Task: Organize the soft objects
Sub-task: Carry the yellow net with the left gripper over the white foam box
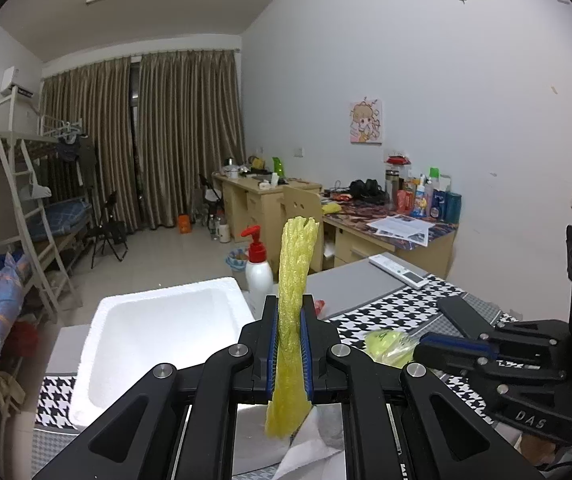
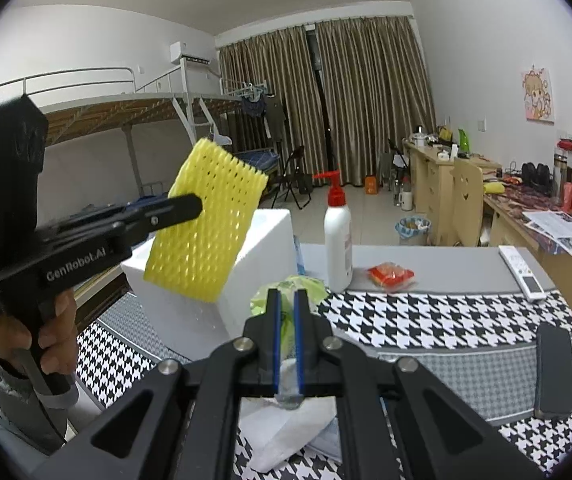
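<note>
Yellow foam netting point(image 2: 206, 224), light, springy and easily crushed, hung above the white foam box point(image 1: 158, 340), clamped mid-sheet by the left gripper point(image 1: 289, 344). Beside that box, the right gripper point(image 2: 287, 344) pinched a thin, crinkly green-tinted plastic bag point(image 2: 286, 292).

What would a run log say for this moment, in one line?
left claw: shut on yellow foam net | right claw: shut on green plastic bag | both held above the table | white foam box: nothing visible inside
</note>
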